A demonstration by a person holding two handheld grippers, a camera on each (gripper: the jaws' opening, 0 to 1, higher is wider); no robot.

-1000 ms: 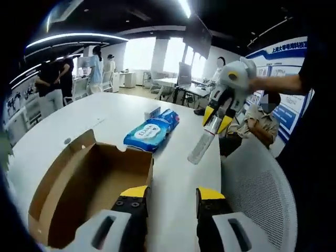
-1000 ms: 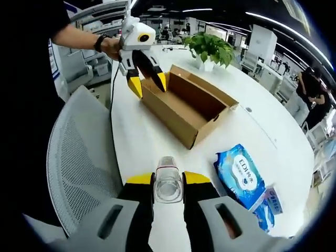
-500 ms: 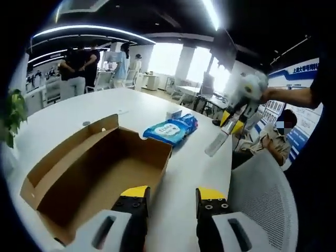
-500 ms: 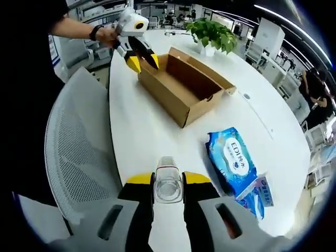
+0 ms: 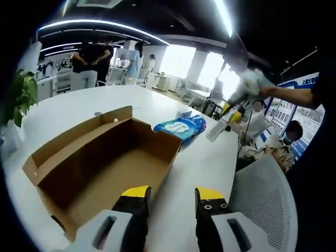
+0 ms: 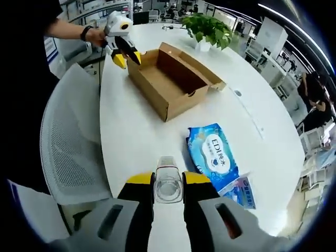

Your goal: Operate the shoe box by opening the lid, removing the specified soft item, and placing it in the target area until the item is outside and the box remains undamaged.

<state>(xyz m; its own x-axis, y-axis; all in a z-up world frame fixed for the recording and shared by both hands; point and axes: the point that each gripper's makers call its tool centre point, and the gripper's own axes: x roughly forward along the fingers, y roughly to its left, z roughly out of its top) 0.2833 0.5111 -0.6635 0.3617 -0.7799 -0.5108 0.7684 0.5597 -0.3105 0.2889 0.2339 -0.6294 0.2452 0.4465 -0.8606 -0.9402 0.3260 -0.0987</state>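
Right gripper [image 6: 168, 181] clamps a clear bottle [image 6: 168, 185], well apart from the open box [image 6: 170, 79]; left gripper [image 5: 169, 195] gapes empty beside the box on the white table [image 6: 136, 136]

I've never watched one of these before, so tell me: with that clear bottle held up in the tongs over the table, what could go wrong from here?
The clear bottle is pinched only at one end by the right tongs, so it might slip and drop. It hangs near the table edge beside the mesh chair, so a fall could end on the floor. The left tongs hover at the open cardboard box; a careless dip could dent its wall.
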